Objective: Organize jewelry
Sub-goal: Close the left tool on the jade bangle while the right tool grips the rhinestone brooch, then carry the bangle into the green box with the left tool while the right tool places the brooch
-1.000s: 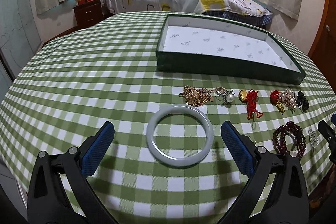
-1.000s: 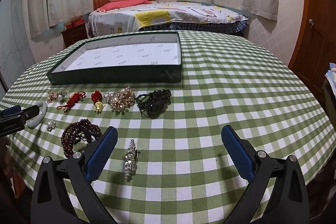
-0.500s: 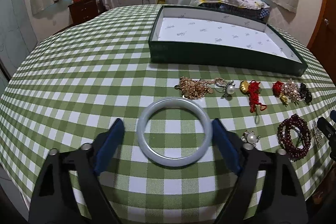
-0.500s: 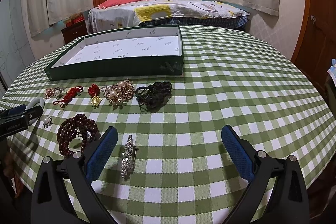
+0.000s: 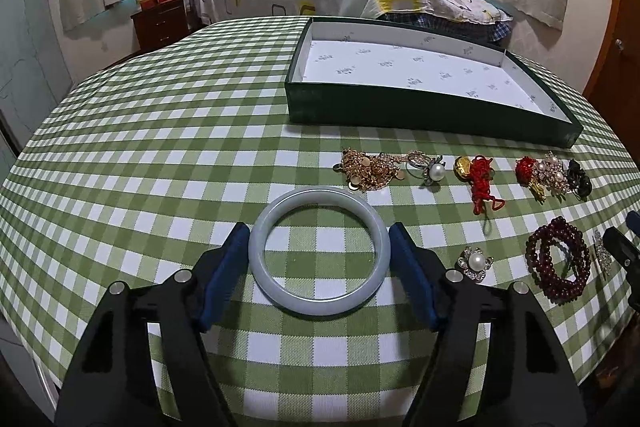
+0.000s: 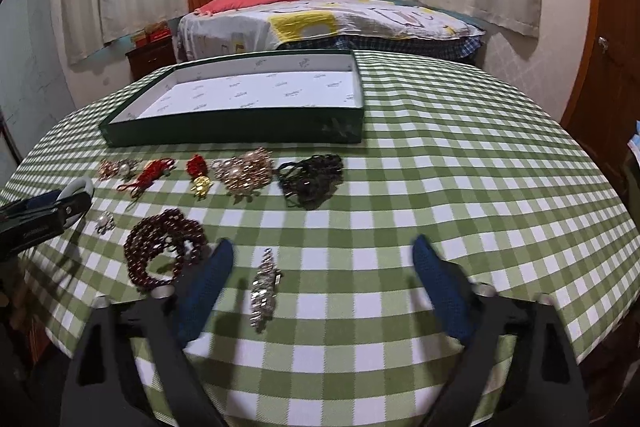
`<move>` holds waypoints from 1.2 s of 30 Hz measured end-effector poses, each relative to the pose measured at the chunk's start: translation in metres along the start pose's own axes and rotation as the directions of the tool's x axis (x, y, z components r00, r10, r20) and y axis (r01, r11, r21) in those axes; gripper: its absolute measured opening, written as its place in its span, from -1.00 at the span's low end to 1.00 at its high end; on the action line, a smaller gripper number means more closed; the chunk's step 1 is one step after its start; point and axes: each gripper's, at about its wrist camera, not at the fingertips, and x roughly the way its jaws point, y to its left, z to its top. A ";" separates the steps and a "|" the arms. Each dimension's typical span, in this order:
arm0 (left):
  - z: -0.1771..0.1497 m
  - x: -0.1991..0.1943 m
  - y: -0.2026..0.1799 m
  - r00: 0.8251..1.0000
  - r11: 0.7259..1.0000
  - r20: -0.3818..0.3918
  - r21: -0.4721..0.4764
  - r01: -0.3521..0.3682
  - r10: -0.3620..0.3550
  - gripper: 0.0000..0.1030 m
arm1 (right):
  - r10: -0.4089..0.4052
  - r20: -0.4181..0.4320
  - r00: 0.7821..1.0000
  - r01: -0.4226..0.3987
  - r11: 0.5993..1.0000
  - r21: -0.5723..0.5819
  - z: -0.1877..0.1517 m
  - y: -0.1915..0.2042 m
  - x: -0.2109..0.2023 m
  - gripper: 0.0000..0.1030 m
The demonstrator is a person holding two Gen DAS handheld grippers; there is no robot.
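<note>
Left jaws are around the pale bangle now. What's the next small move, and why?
Probably finish closing the left gripper on the pale bangle, then lift. Its jaws have just been closing and the blue pads sit right at the ring's outer edges, the left one apparently touching already, with the bangle flat on the checked tablecloth. The green box beyond holds nothing yet.
</note>
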 end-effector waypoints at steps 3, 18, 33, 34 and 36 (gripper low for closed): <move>0.000 -0.001 0.001 1.000 1.000 0.000 0.000 -0.001 0.001 0.35 | 0.012 -0.023 1.000 -0.012 1.000 -0.005 -0.001 0.003 0.002 0.19; -0.010 -0.010 0.009 1.000 1.000 0.012 -0.019 -0.016 0.017 0.34 | 0.037 -0.042 0.998 -0.039 0.998 -0.052 -0.007 0.013 0.001 -0.11; -0.018 -0.017 0.012 1.000 1.000 0.010 -0.020 -0.024 0.024 0.34 | 0.086 -0.054 0.995 -0.089 0.995 -0.052 -0.009 0.016 0.000 -0.54; -0.017 -0.017 0.012 1.000 1.000 0.010 -0.021 -0.023 0.024 0.35 | 0.093 -0.054 0.994 -0.095 0.994 -0.052 -0.009 0.016 0.000 -0.58; -0.019 -0.018 0.012 1.000 1.000 0.009 -0.021 -0.024 0.024 0.35 | 0.100 -0.056 0.993 -0.103 0.993 -0.053 -0.009 0.017 0.000 -0.68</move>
